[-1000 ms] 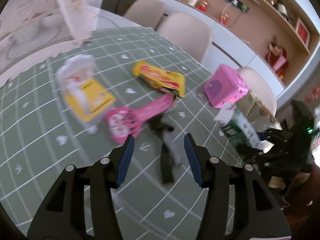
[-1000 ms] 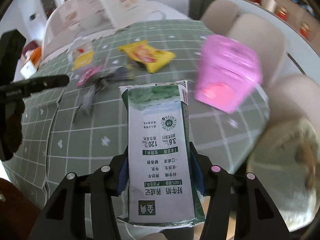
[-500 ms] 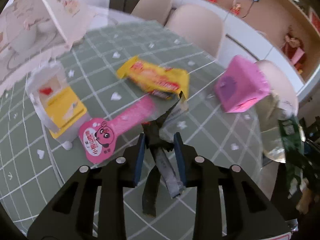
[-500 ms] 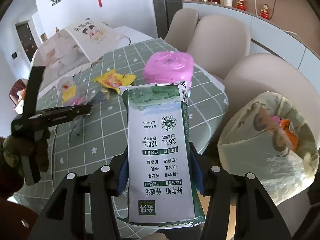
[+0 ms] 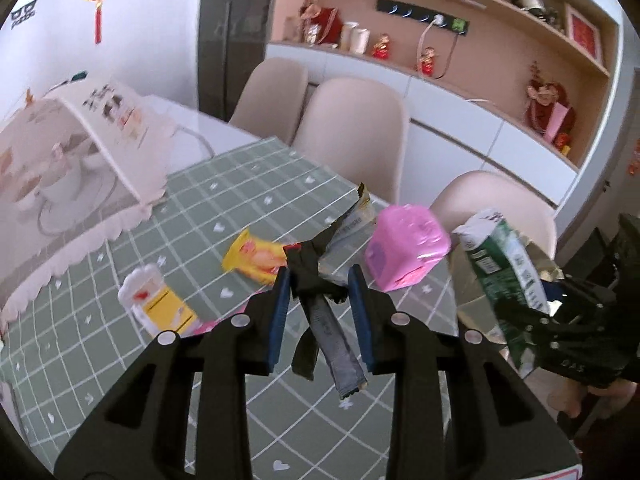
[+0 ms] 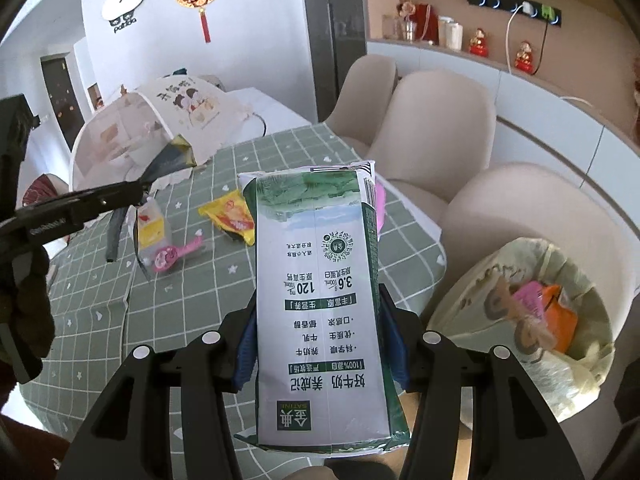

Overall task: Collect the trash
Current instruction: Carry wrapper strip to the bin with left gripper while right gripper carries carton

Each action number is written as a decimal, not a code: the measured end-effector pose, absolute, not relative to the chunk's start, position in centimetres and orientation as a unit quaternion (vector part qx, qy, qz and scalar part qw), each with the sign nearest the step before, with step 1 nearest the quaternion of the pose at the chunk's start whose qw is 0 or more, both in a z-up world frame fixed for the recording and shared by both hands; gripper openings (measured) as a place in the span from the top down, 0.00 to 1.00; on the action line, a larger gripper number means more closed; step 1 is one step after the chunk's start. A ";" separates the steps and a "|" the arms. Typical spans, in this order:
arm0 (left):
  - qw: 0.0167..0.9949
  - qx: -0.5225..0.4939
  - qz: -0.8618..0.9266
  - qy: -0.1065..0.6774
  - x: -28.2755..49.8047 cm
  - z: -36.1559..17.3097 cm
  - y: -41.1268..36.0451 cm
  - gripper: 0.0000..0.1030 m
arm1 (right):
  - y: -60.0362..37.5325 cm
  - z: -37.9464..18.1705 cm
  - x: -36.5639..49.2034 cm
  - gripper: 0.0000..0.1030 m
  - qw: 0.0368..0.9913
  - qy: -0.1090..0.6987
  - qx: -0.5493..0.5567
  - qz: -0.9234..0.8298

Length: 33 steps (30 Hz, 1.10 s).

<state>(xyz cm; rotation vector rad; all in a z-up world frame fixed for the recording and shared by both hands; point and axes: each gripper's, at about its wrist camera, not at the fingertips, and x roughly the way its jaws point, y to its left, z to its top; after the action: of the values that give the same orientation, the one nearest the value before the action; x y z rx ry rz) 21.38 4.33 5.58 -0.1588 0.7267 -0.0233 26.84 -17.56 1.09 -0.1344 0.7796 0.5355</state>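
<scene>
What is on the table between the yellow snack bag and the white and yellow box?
Nothing. In the left wrist view only bare green checked tablecloth lies between the yellow snack bag and the white and yellow box.

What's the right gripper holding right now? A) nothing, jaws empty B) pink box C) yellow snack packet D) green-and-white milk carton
D: in the right wrist view the green-and-white milk carton sits clamped between the pads of the right gripper, while the yellow snack packet lies on the green checked tablecloth.
</scene>
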 end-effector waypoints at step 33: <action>0.876 -0.087 -0.320 0.351 39.1 6.9 -17.8 0.72 | -39.5 10.3 33.2 0.52 0.955 0.295 -0.001 0.022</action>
<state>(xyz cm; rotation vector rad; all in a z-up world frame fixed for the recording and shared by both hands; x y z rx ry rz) 39.10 -17.81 6.90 -0.1817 0.7330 -0.6670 33.15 -39.54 10.28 -0.0022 0.5983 0.0455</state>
